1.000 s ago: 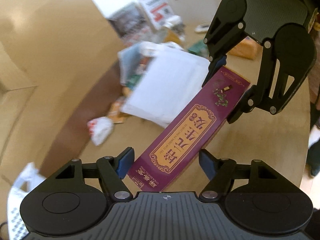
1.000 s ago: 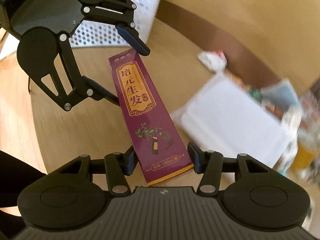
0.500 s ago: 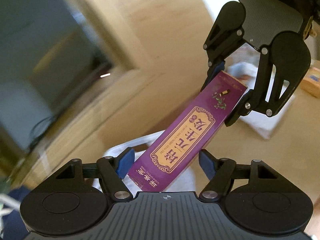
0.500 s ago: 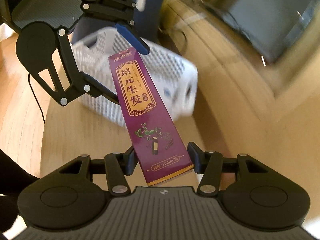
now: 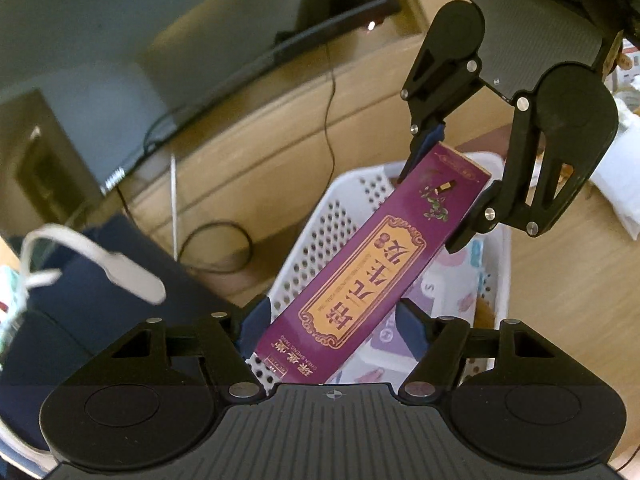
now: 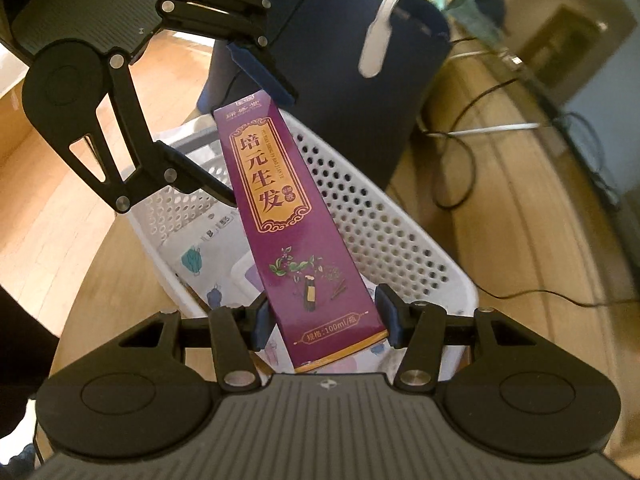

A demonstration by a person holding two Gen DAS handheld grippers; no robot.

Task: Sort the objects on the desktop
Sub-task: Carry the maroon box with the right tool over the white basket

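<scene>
The long, flat purple cardboard box with gold lettering (image 5: 372, 276) sits in the same grip as in the earlier frames, one end in each tool; what differs is the background. One second ago the box hung over the bare wooden tabletop near a white sheet. Now it hangs above the white perforated plastic basket (image 6: 384, 232), and a dark blue bag and a black screen have come into view beyond it.

The long axis of the box runs from one gripper to the other. In the left wrist view it slants from lower left to upper right, printed face toward the camera, lettering upside down. In the right wrist view it leans slightly left, lettering upright, and the volume marking lies at the near end.

The right gripper (image 6: 324, 316) is clamped on the near end, both blue pads pressed against the long edges. The left gripper (image 5: 332, 324) stands wider: its left pad meets the box edge, while a visible gap separates its right pad from the box. Printed packets lie on the basket floor below.

The round wooden table (image 5: 560, 280) carries the basket near its edge.
</scene>
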